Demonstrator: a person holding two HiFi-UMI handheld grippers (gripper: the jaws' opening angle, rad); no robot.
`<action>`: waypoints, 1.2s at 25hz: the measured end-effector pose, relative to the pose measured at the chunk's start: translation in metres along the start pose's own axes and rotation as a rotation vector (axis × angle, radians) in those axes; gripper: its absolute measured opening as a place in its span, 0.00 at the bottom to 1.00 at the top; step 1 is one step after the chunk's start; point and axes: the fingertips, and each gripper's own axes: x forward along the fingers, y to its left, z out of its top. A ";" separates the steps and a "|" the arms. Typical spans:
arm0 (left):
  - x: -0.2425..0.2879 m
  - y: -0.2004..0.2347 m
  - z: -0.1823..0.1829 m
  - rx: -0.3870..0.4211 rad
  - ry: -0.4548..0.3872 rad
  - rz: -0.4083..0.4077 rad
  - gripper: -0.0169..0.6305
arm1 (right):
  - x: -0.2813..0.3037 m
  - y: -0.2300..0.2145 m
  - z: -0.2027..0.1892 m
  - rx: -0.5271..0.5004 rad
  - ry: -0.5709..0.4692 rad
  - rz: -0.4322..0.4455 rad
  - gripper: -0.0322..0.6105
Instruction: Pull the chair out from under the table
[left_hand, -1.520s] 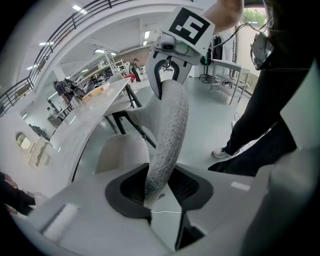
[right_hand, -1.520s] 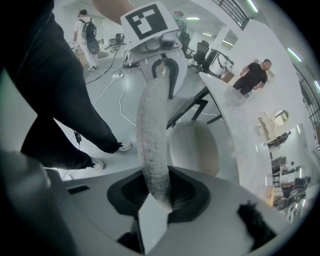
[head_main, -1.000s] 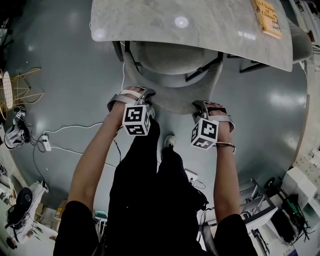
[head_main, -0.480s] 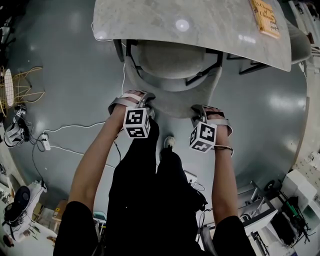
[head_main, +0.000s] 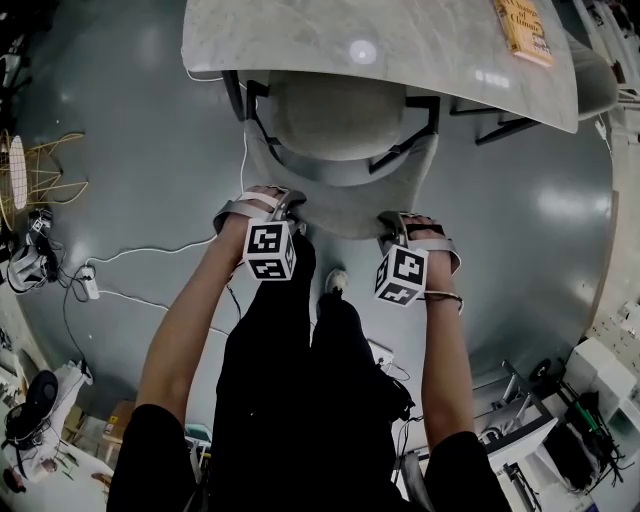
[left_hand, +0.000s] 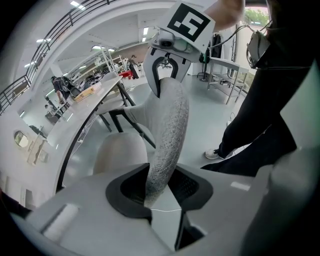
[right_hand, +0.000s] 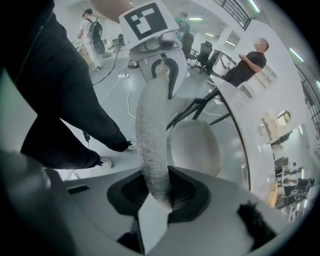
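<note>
2 pinches on the chair (head_main: 335, 115): left gripper (head_main: 288, 205) and right gripper (head_main: 392, 222) both clamp its padded backrest rim; seat sits partly under the table (head_main: 300, 40), backrest clear of the table edge, orange book (head_main: 522, 30) atop the table

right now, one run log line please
left gripper: shut on chair backrest | right gripper: shut on chair backrest | chair: partly under table | task: unfinished

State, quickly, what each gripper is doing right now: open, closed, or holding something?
Left gripper: closed on the chair back.
Right gripper: closed on the same chair back, further along its top edge.
</note>
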 end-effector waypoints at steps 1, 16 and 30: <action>-0.001 -0.004 0.002 0.000 0.001 -0.001 0.20 | -0.002 0.004 -0.001 -0.002 0.001 0.001 0.20; -0.002 -0.054 0.014 -0.020 0.010 0.000 0.20 | -0.010 0.048 -0.010 -0.027 -0.007 0.011 0.20; -0.004 -0.084 0.025 -0.054 0.016 0.008 0.20 | -0.019 0.079 -0.016 -0.030 -0.006 0.011 0.20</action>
